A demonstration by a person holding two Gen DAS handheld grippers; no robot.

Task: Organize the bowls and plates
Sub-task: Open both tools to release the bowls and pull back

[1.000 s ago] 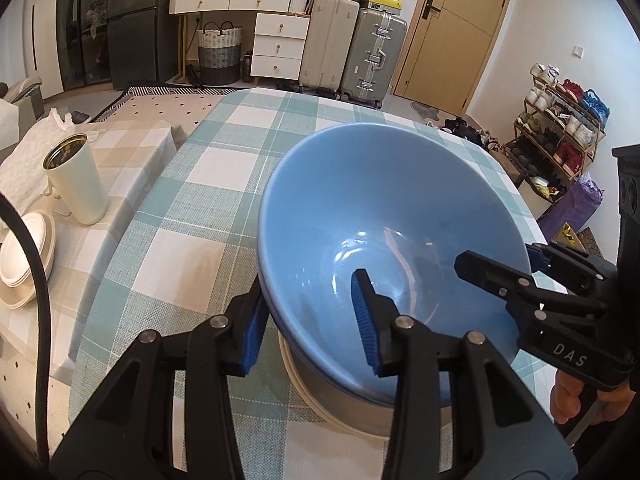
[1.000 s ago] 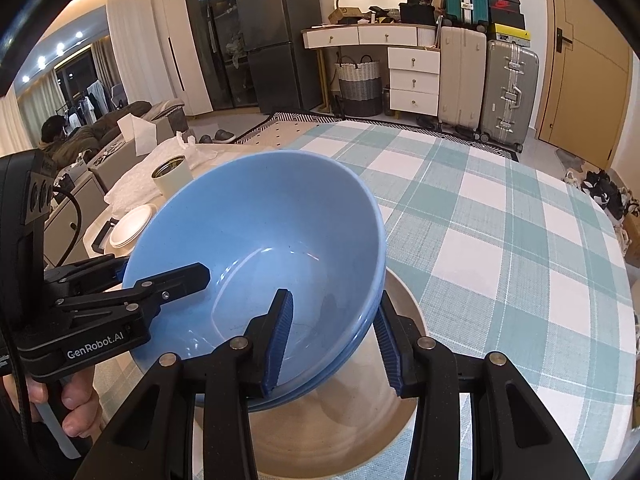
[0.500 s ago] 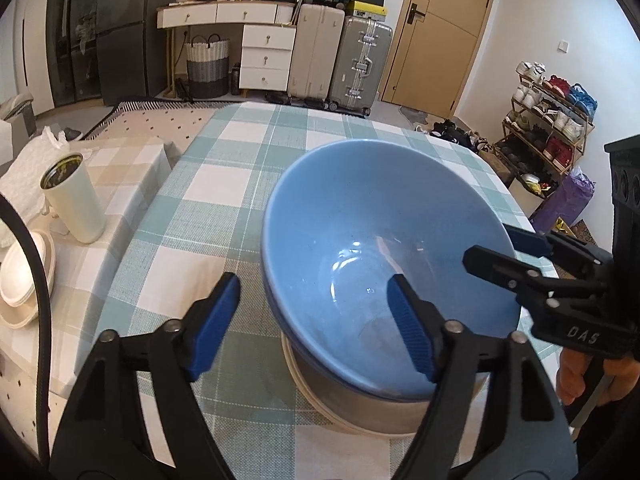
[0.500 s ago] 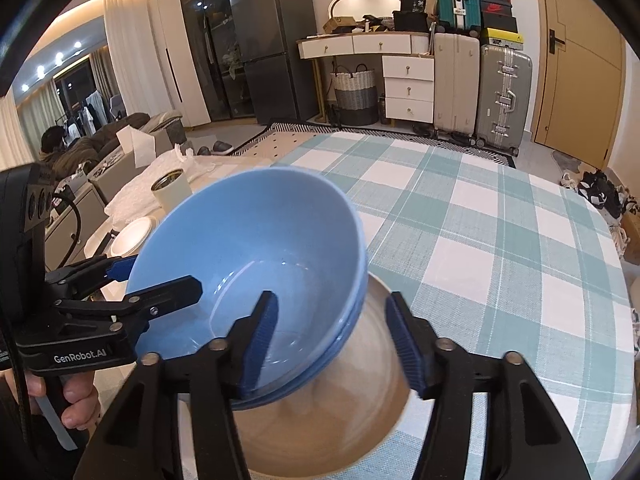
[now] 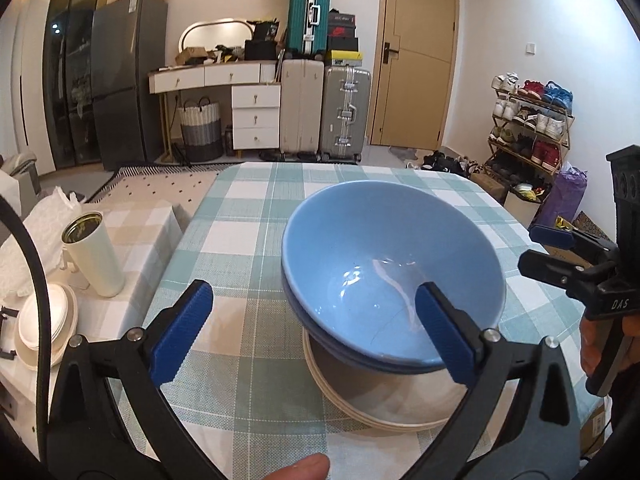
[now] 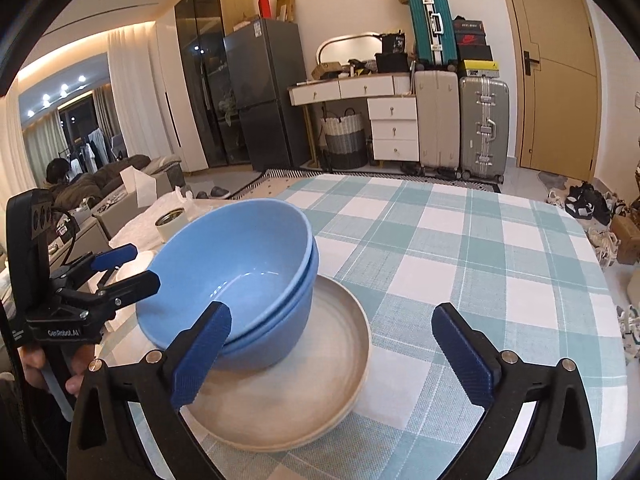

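- we are in a lived-in room with suitcases [image 5: 324, 104], a white dresser [image 5: 240, 92] and a shoe rack [image 5: 528, 128] behind a table under a teal and white checked cloth [image 5: 248, 208].
- near the front of the table, two blue bowls [image 5: 384, 256] sit nested one inside the other, resting on a beige plate [image 6: 320, 368]. the bowls lean a little off the plate's centre, toward its left side in the right wrist view.
- a moment ago both grippers pinched the top bowl's rim. now the left gripper [image 5: 312, 332] and the right gripper [image 6: 332, 356] are spreading their jaws wide, and no pad touches the bowl.
- both grippers have pulled back, so the stack stands alone.
- we judge the bowl placed: this stacking step looks finished.
- on a lower side surface to the left stand a cream tumbler [image 5: 94, 256] and some white dishes [image 5: 44, 324], which may be next.
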